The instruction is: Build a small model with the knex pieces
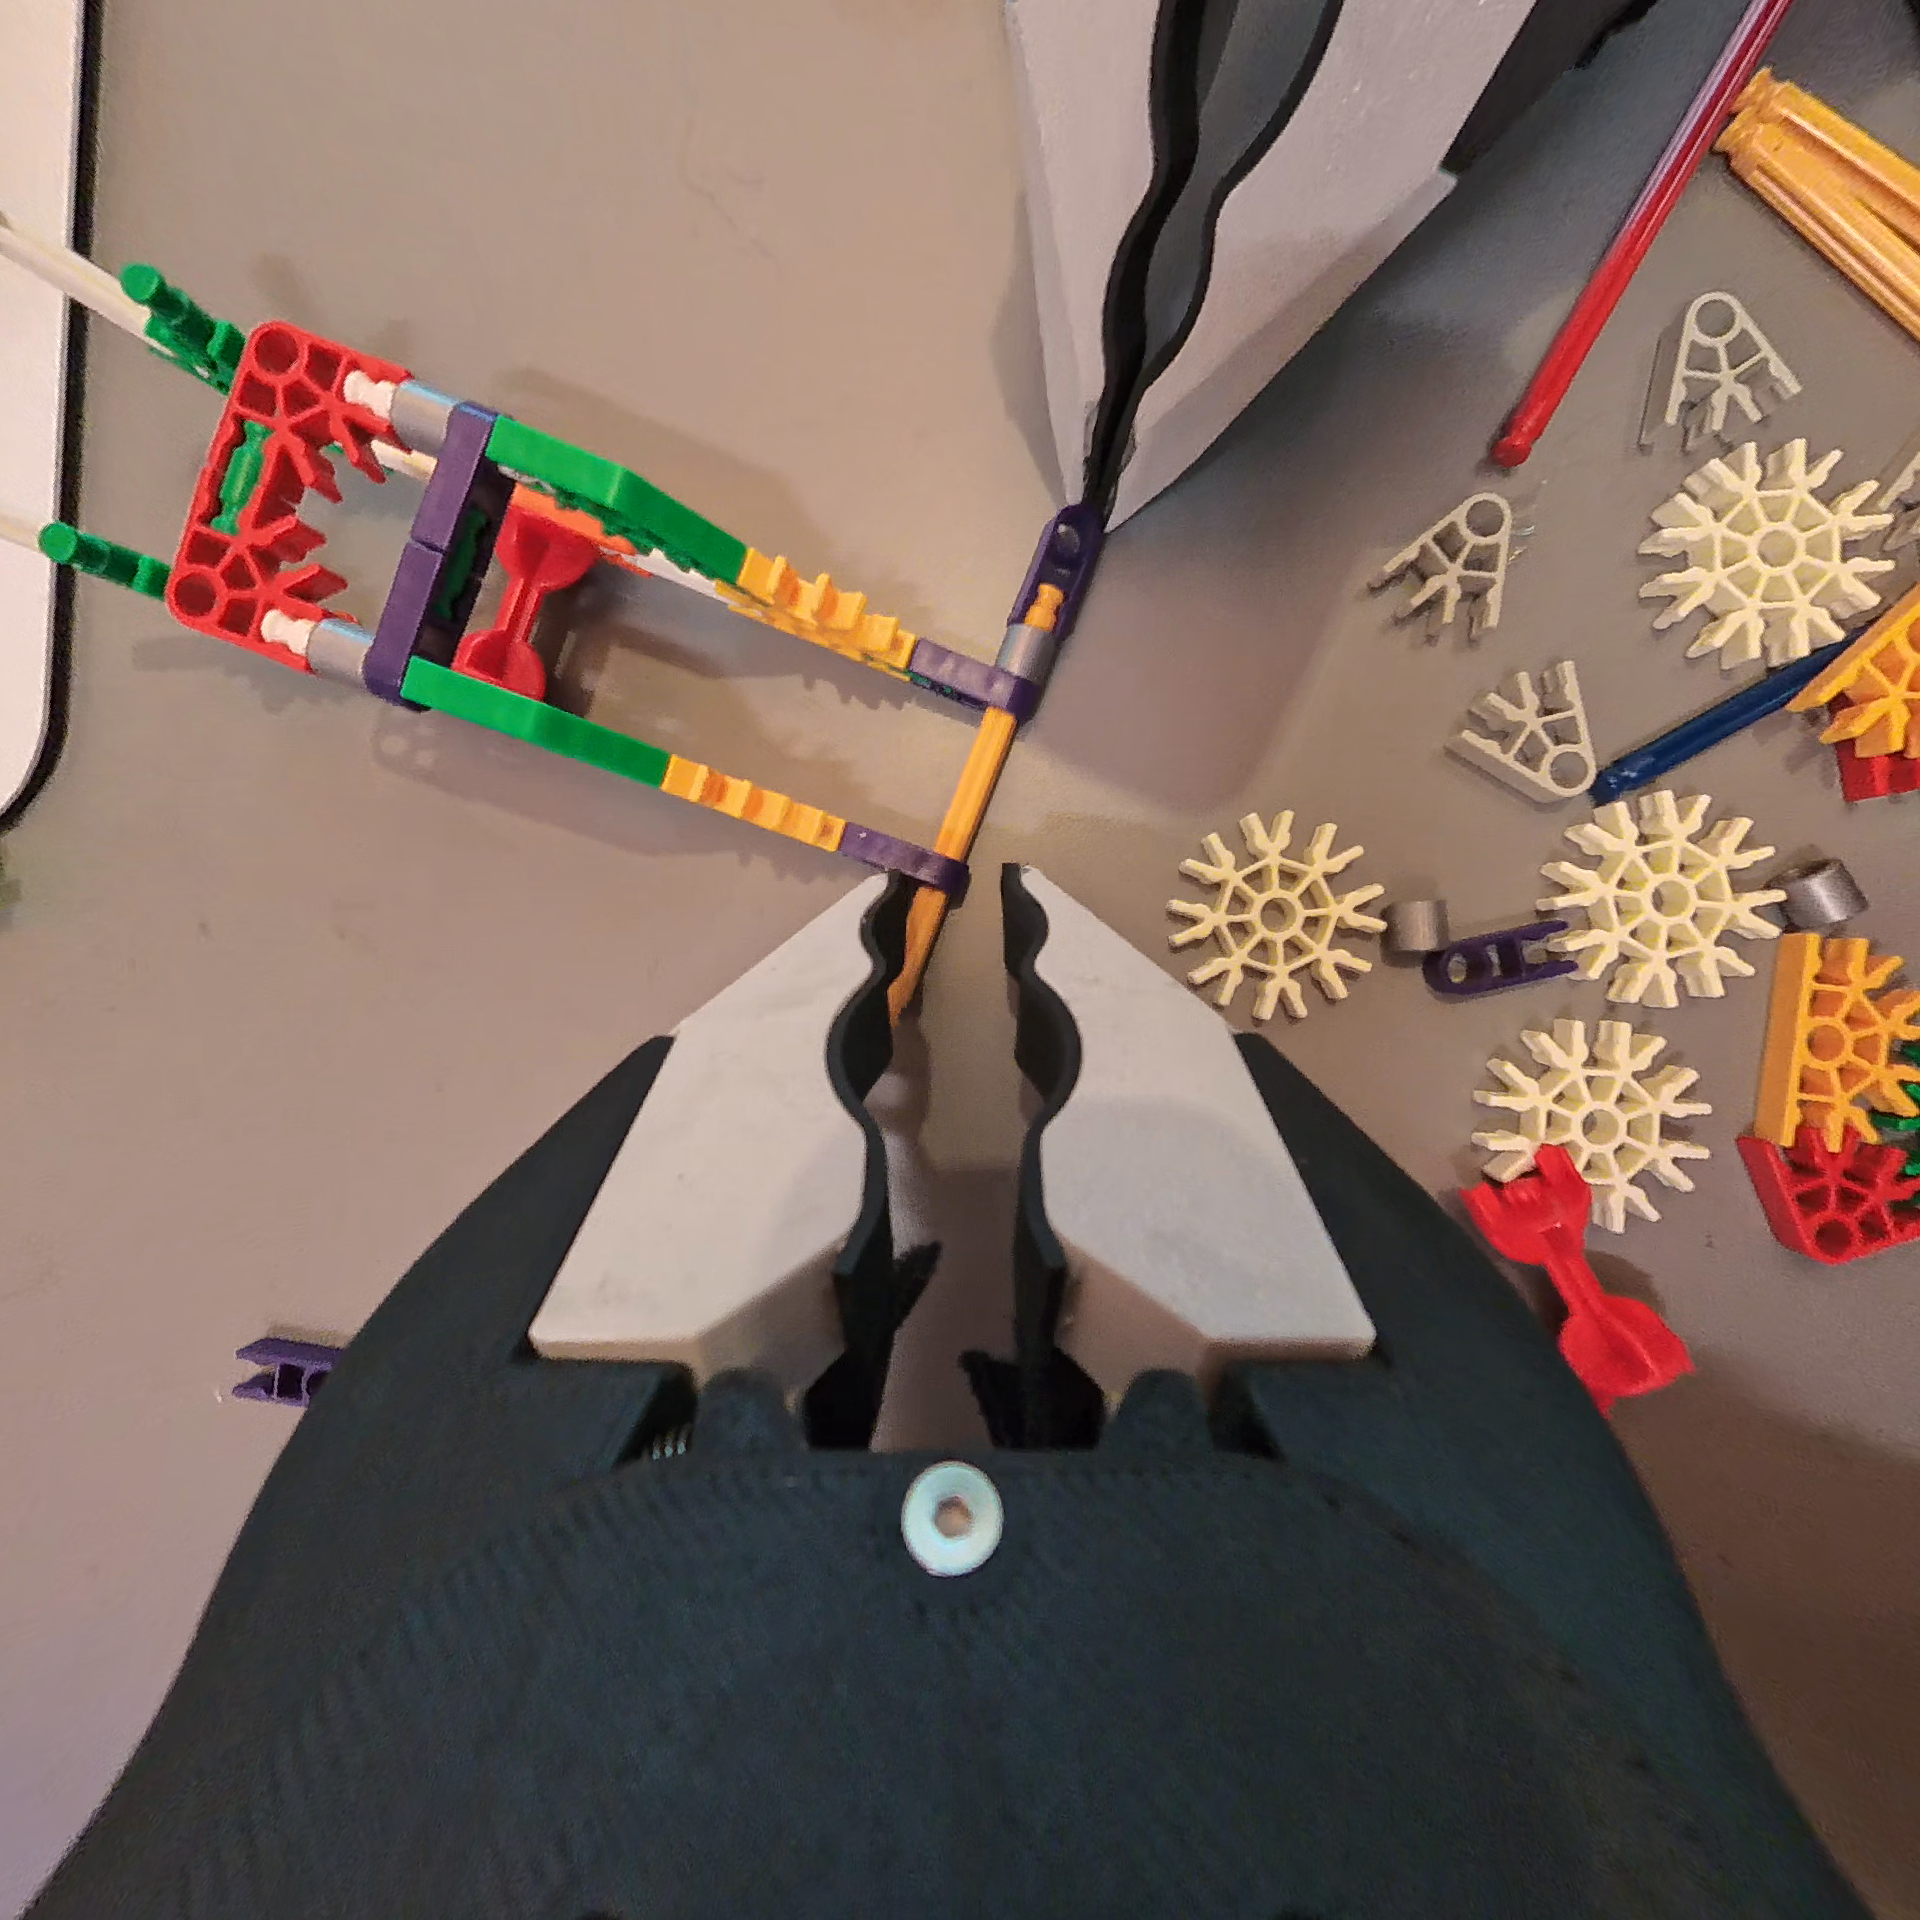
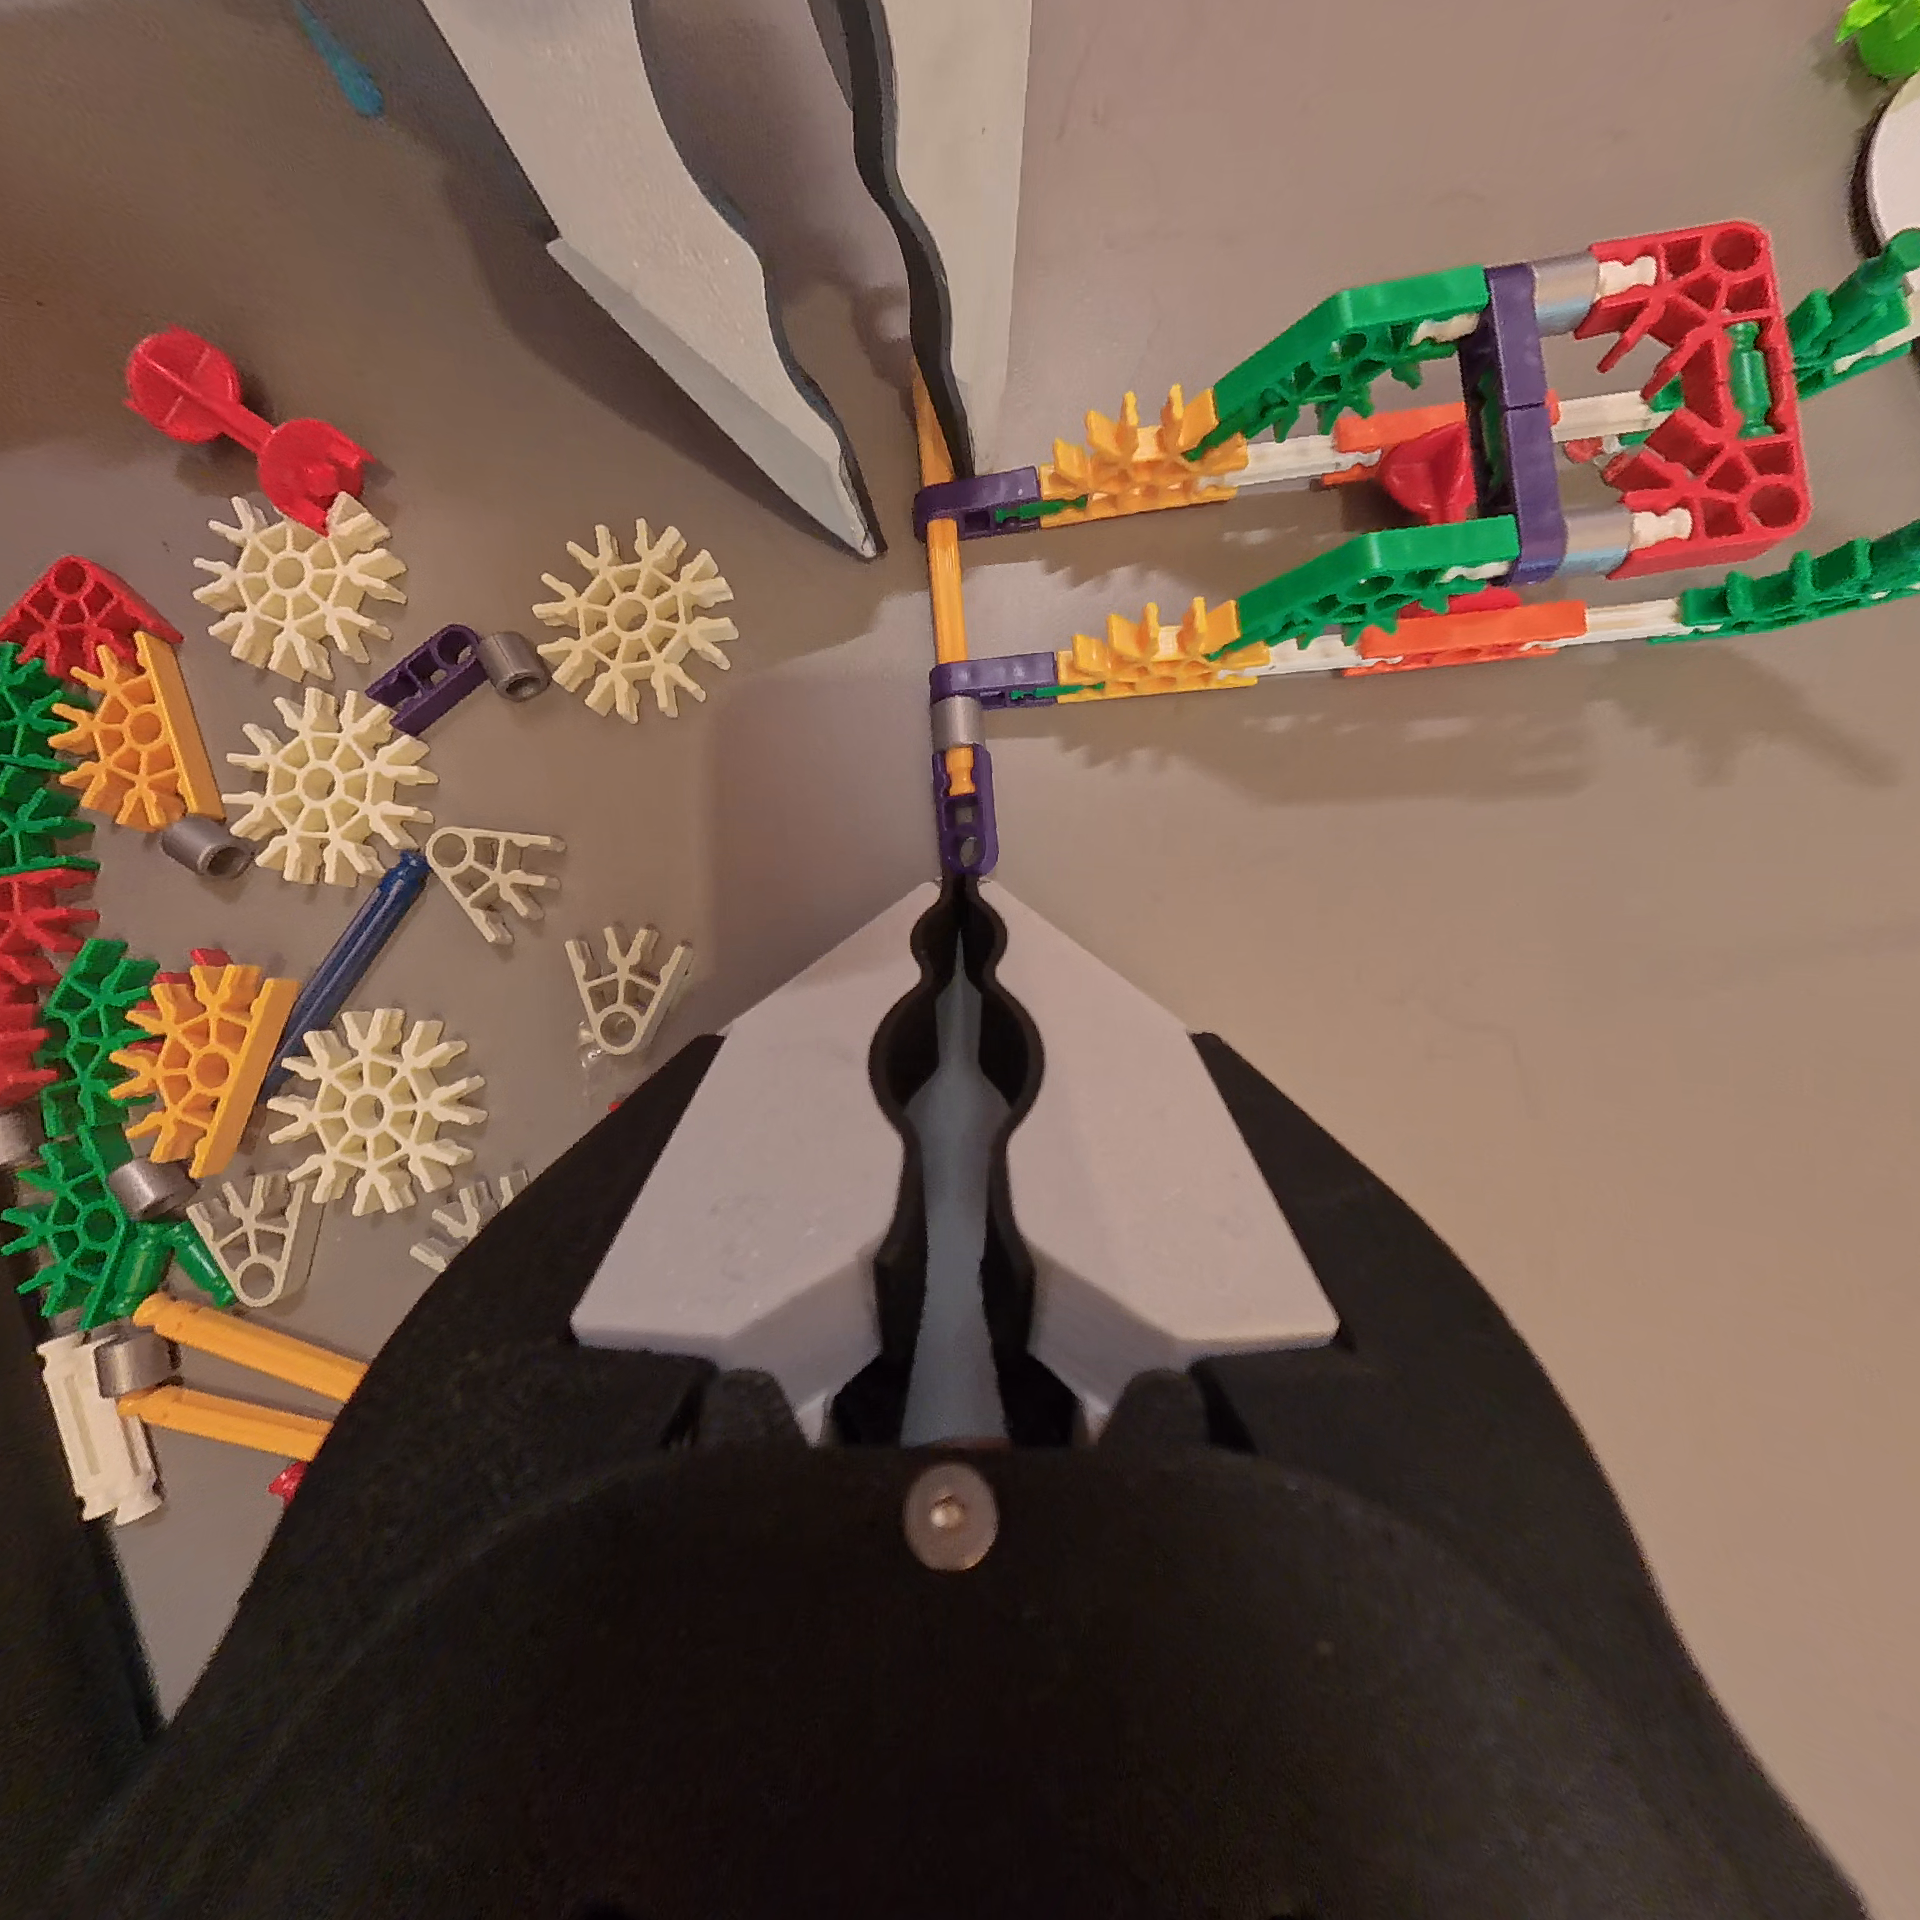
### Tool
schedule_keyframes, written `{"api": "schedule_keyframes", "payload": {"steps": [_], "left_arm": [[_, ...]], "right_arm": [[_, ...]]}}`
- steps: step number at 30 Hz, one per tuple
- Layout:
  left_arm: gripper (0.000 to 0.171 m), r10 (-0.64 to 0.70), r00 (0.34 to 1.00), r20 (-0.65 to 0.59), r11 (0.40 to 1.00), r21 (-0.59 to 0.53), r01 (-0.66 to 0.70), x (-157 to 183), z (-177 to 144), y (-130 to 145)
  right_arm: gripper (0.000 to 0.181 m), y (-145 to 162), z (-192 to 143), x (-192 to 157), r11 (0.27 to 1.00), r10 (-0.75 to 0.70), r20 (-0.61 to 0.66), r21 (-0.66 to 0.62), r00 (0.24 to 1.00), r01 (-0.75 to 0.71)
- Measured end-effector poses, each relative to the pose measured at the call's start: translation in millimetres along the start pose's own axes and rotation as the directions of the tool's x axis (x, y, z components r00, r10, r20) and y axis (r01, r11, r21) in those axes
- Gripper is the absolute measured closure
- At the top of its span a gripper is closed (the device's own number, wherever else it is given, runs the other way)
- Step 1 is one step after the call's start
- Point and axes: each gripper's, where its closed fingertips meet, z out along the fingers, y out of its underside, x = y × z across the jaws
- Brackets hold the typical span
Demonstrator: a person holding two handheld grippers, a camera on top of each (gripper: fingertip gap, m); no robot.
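A colourful construction-toy frame of red, green, purple and yellow connectors lies on the grey table; it also shows in the right wrist view. A yellow rod crosses its near end through two purple clips. My left gripper is open, with the rod's free end between its fingers, against the left pad. My right gripper is shut on the tip of a purple connector at the rod's other end, beyond a grey spacer. Each gripper shows in the other's view, the right and the left.
Loose pieces lie beside the frame: cream snowflake connectors, grey connectors, a red rod, yellow rods, a blue rod, a red spool. A white, black-edged object borders the far side. My right fingertips sit around 7 cm from my left ones. Between my left fingertips and the red spool there is roughly 12 cm. Seen from the right wrist view as well.
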Motion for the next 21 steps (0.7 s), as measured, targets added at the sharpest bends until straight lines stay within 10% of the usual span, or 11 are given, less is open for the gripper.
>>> {"api": "schedule_keyframes", "payload": {"steps": [21], "left_arm": [[0.134,-0.185,0.978,-0.100,0.973,0.123,0.197,34,1,-30]], "right_arm": [[0.172,37,-54,46,0.987,0.158,-0.185,0.016,0.970,-0.158]]}}
